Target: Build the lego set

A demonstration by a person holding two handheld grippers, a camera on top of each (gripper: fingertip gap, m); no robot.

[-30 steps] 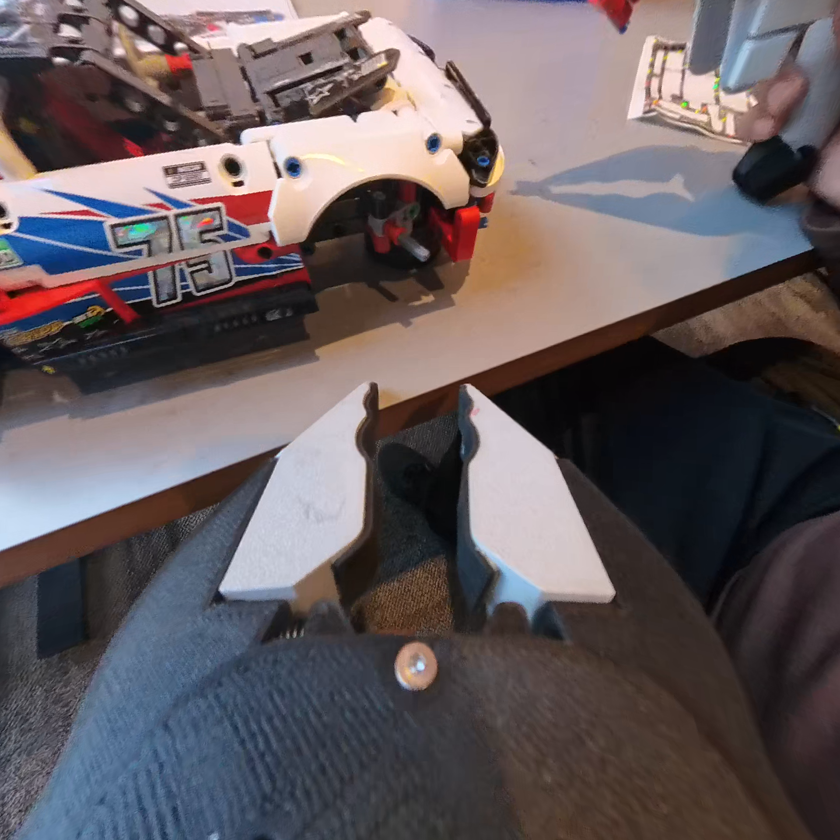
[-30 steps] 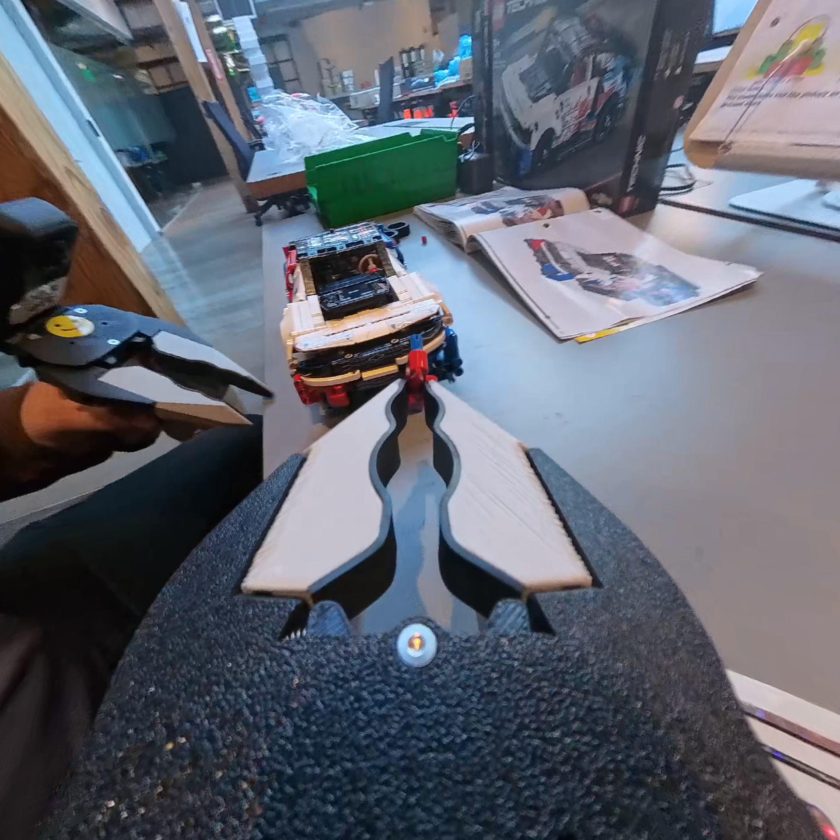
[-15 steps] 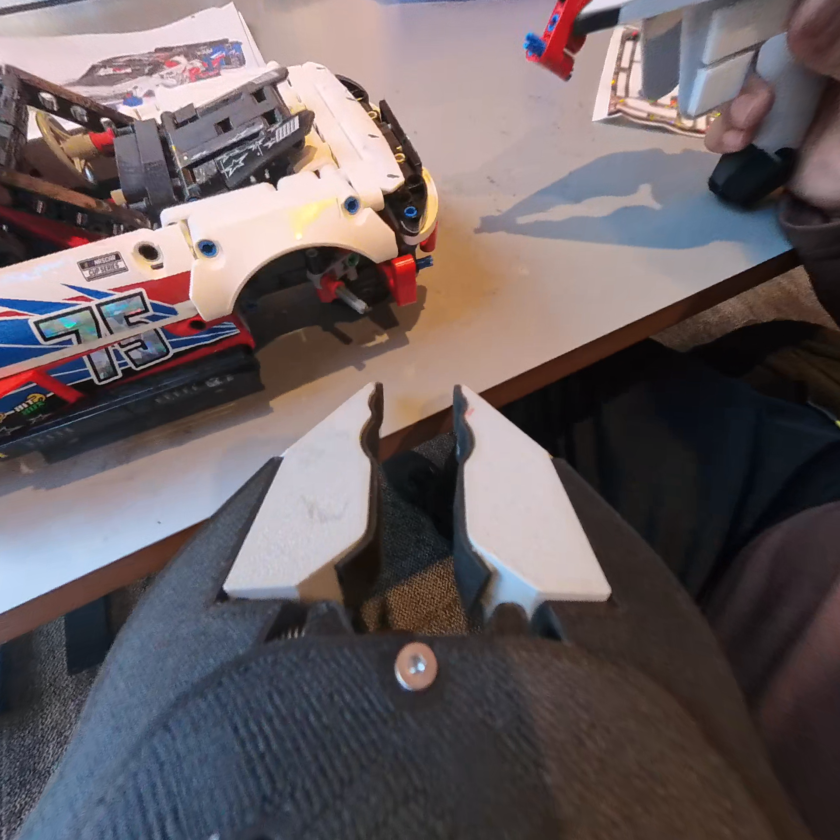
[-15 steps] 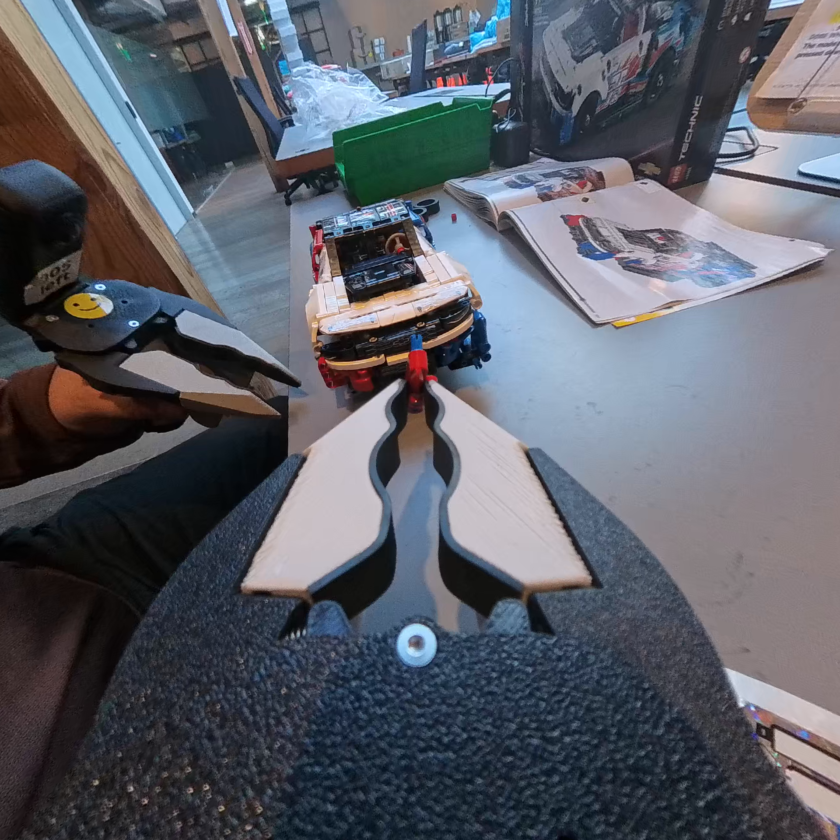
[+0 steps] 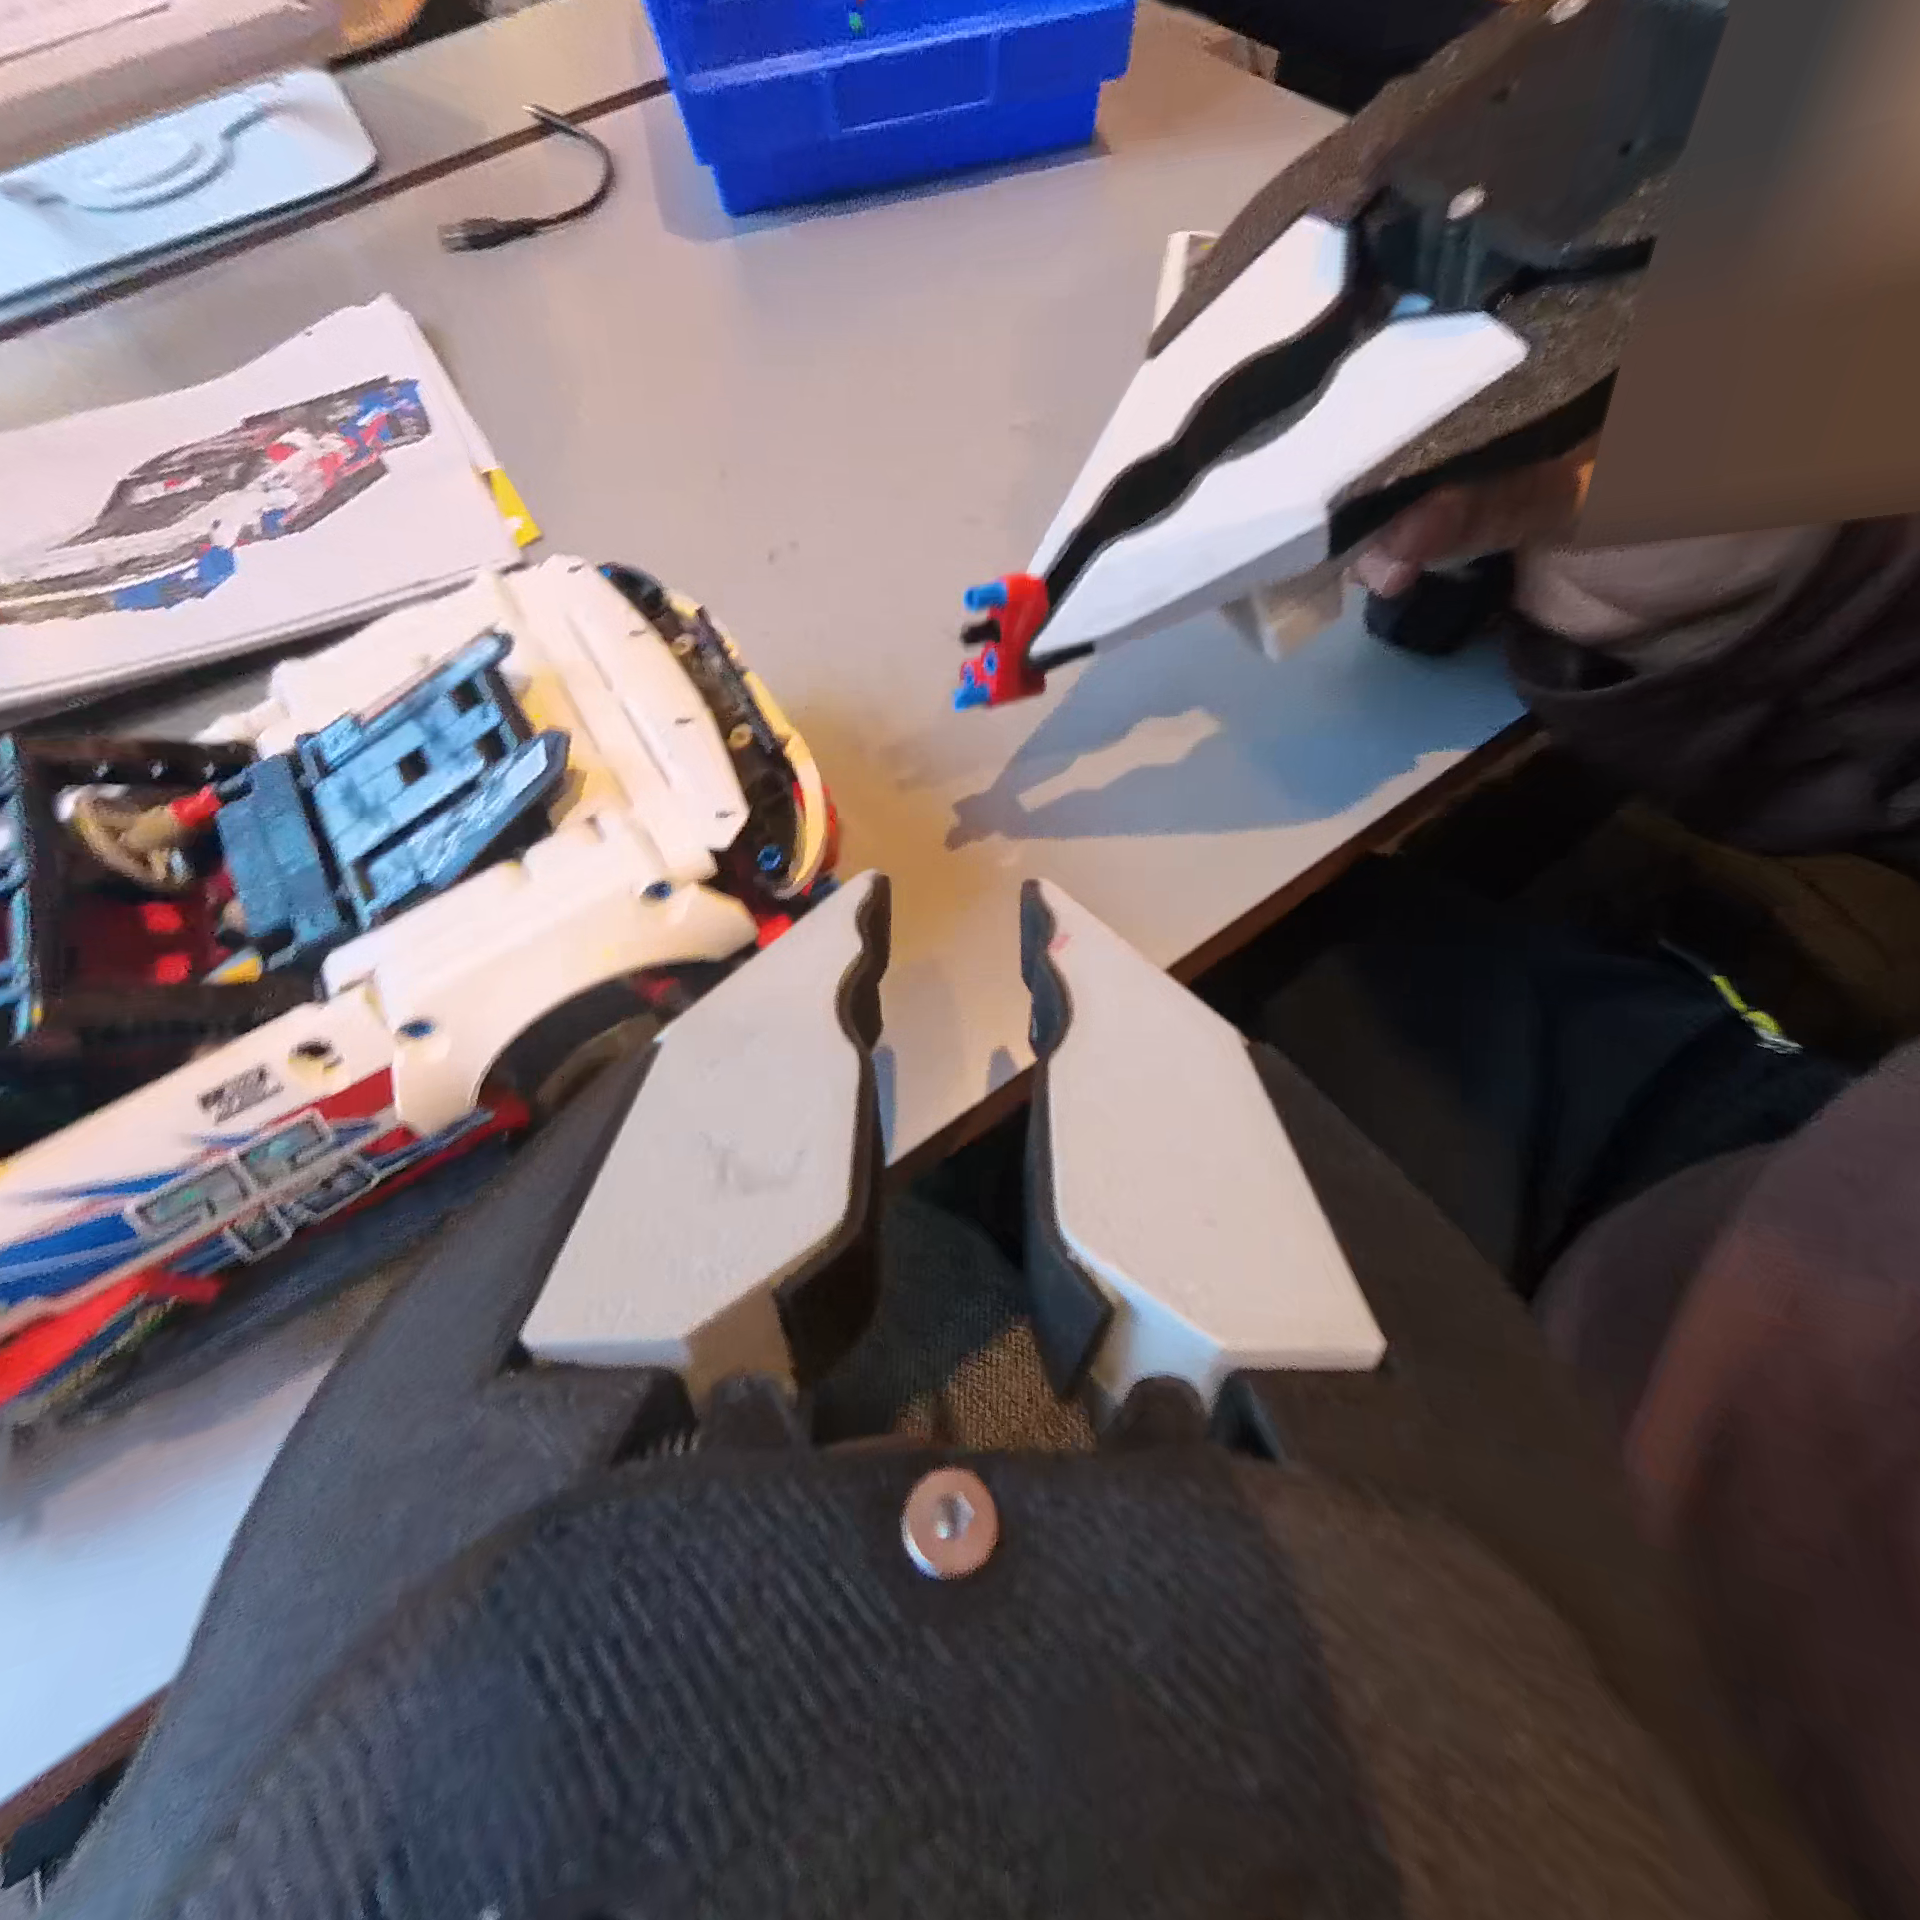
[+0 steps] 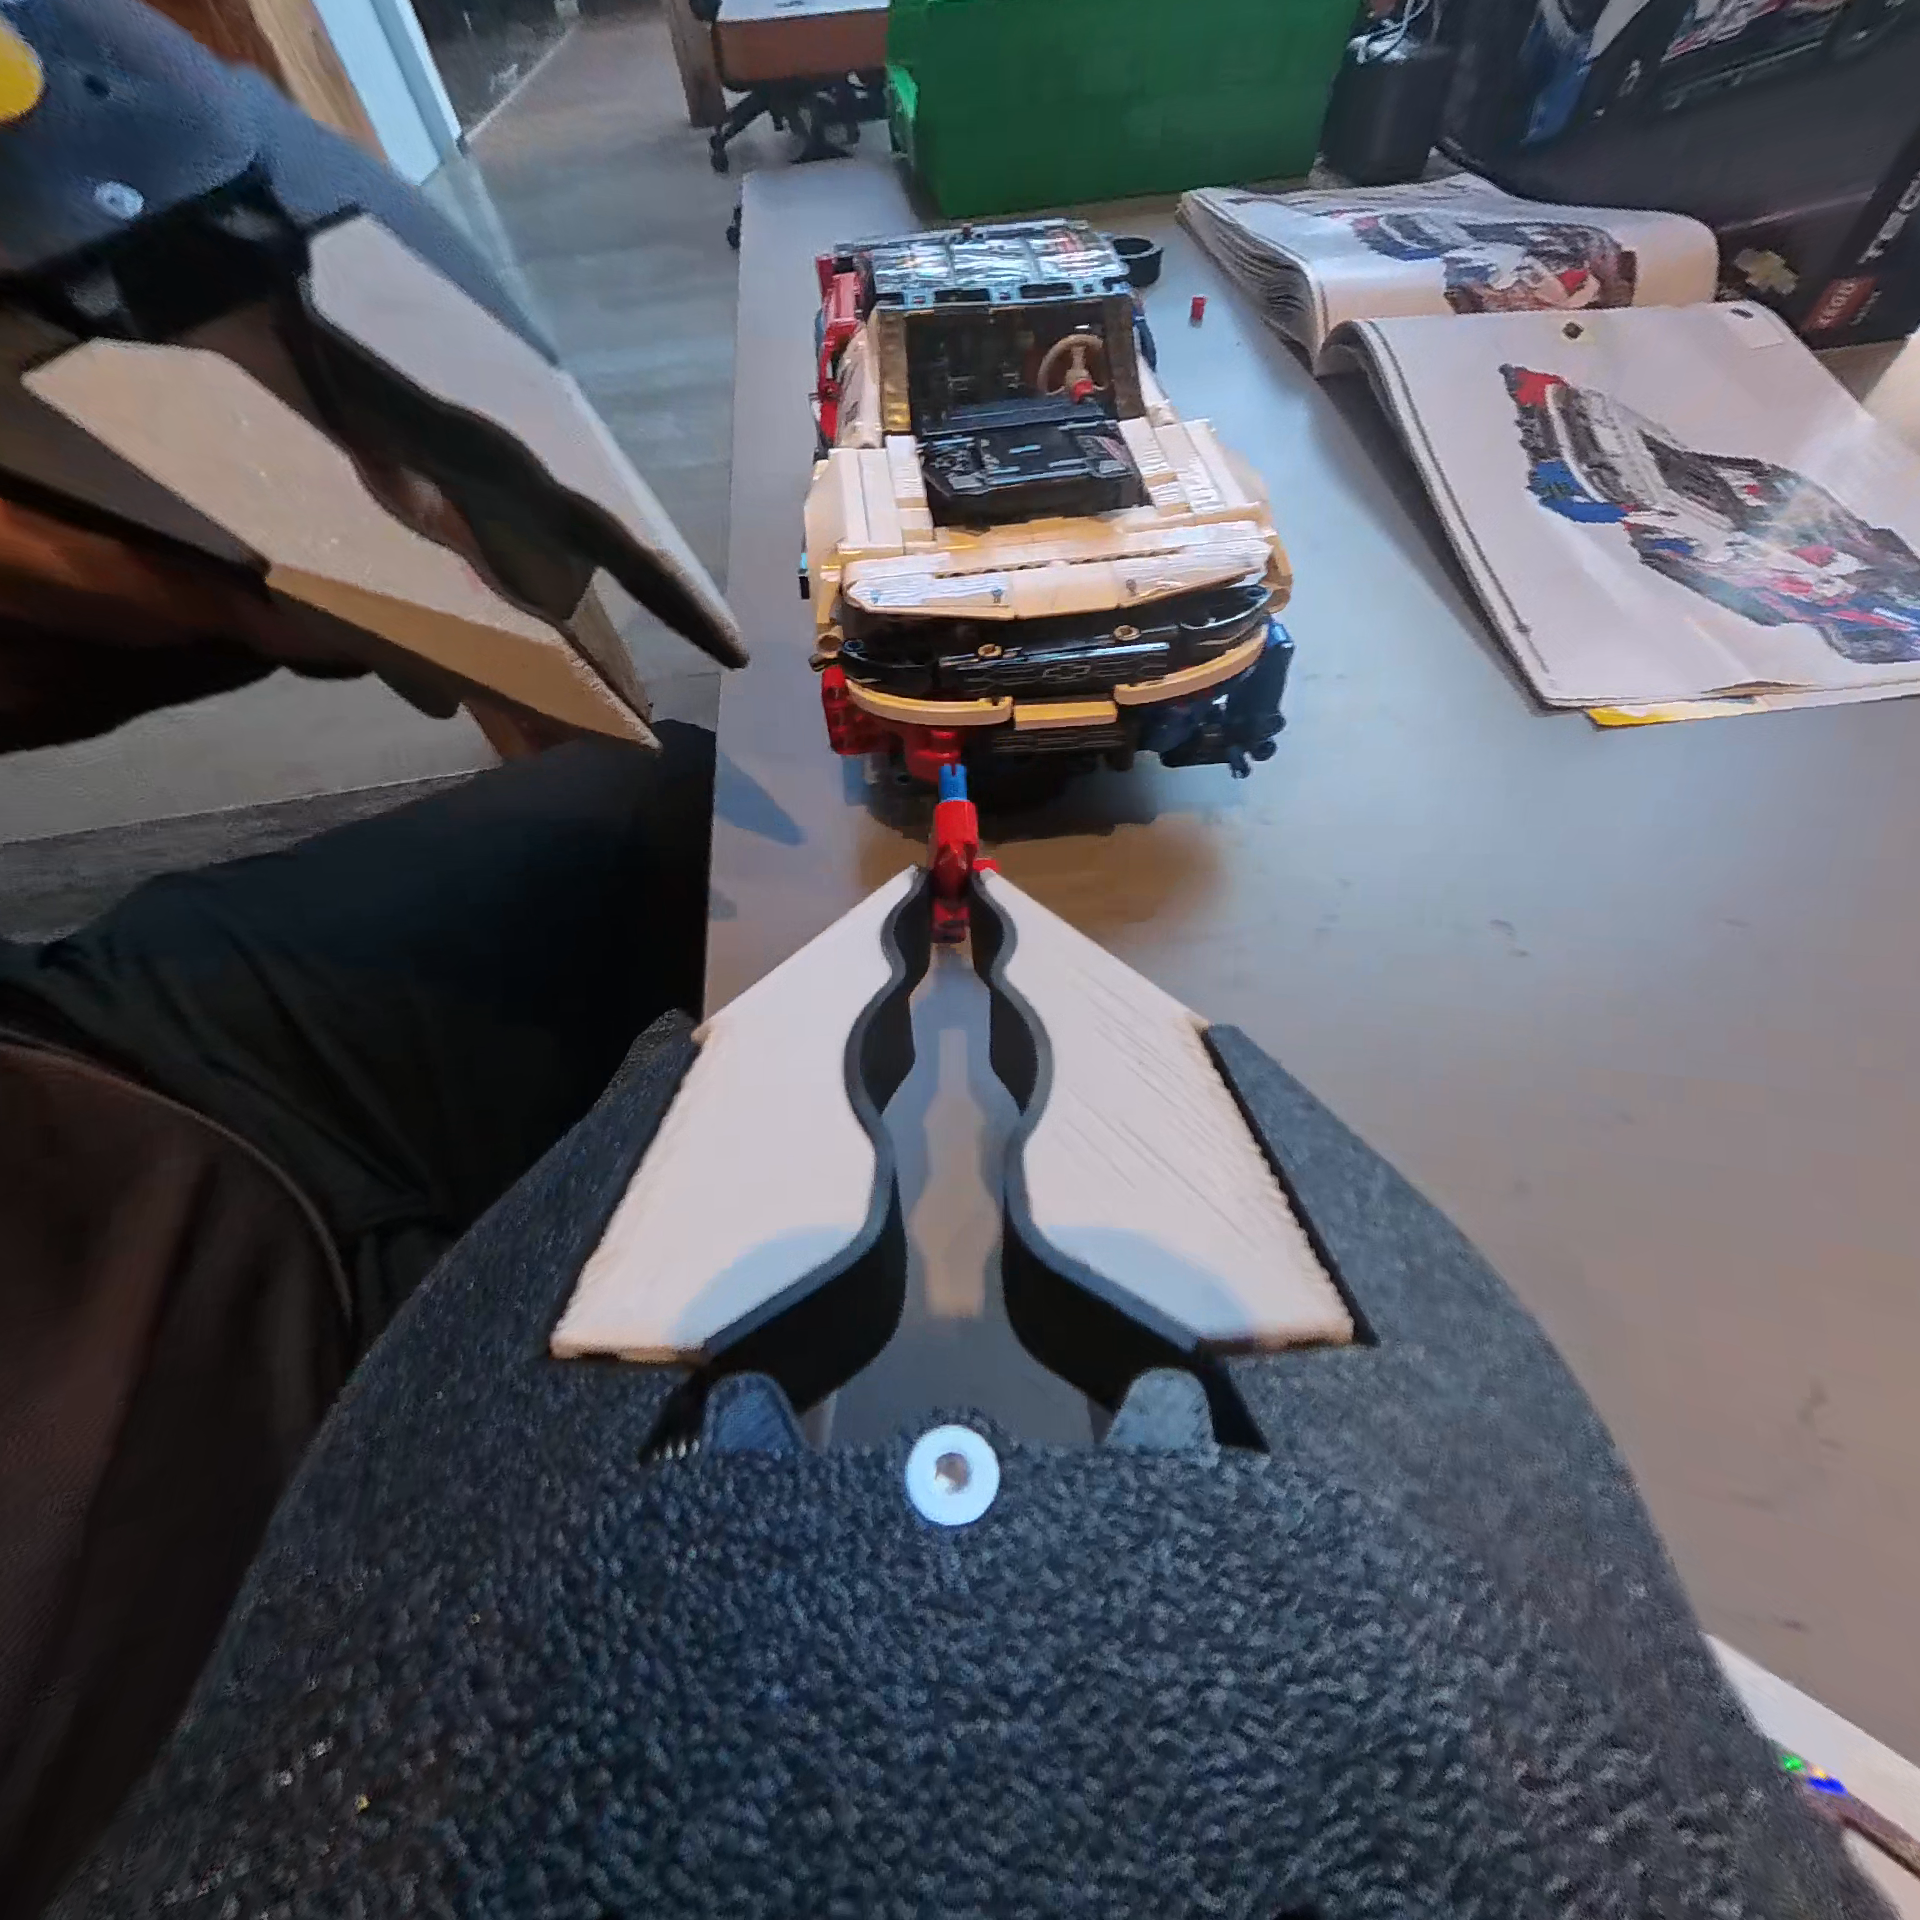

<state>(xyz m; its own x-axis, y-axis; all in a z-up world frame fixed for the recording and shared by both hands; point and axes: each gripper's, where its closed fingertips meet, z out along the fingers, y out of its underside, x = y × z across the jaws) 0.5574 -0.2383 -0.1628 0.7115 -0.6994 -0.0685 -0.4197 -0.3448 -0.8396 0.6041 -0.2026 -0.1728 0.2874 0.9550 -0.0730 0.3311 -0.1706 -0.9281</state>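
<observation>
White car [image 6: 1039, 540] looks mostly built, parked near the table's [image 6: 1455, 1039] left edge. Right gripper [image 6: 951, 894] is pinching a small red piece [image 6: 951, 842] just off its nose; left gripper [image 5: 951, 935] hangs open, empty.

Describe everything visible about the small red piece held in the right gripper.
The red piece is a small plastic connector with blue pins sticking out of it and a black peg. It hangs in the air above the grey table, pinched at the fingertips of the right gripper, pointing at the front of the car without touching it. Nothing else touches it.
</observation>
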